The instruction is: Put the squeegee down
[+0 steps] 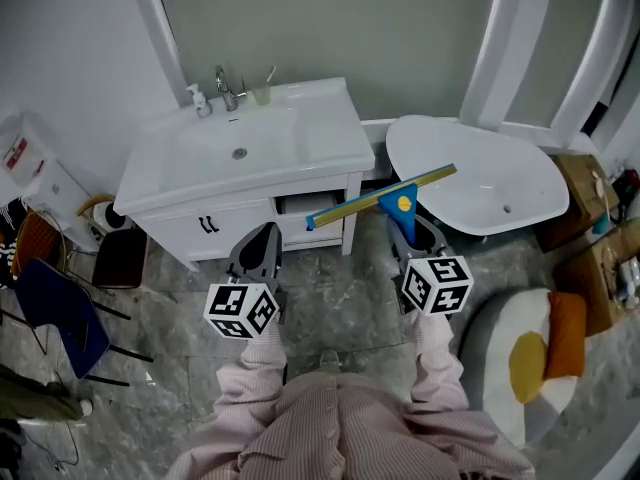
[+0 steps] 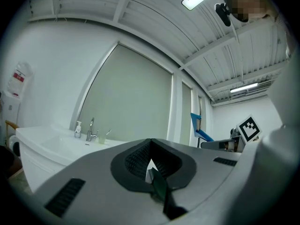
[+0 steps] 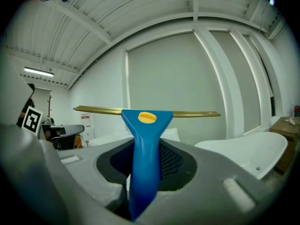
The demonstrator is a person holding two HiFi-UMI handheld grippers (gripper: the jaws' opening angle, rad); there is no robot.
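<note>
Clamping the squeegee (image 1: 385, 200) by its handle in the right gripper (image 1: 409, 226), blade lying left-right. Hanging between sink counter (image 1: 300, 158), far left, and bathtub (image 1: 525, 188), far right.

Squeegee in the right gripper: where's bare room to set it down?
Bare for the squeegee: the vanity top right of the basin, the bathtub's inside, the floor before the vanity. Crowded: the back ledge around faucet, soap bottle and cup; chairs at left.

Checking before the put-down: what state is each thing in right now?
Blue-handled, brass-bladed squeegee: held in the air, not yet put down.
Right gripper: shut on the squeegee's handle.
Left gripper: shut, empty.
White oval bathtub: empty.
</note>
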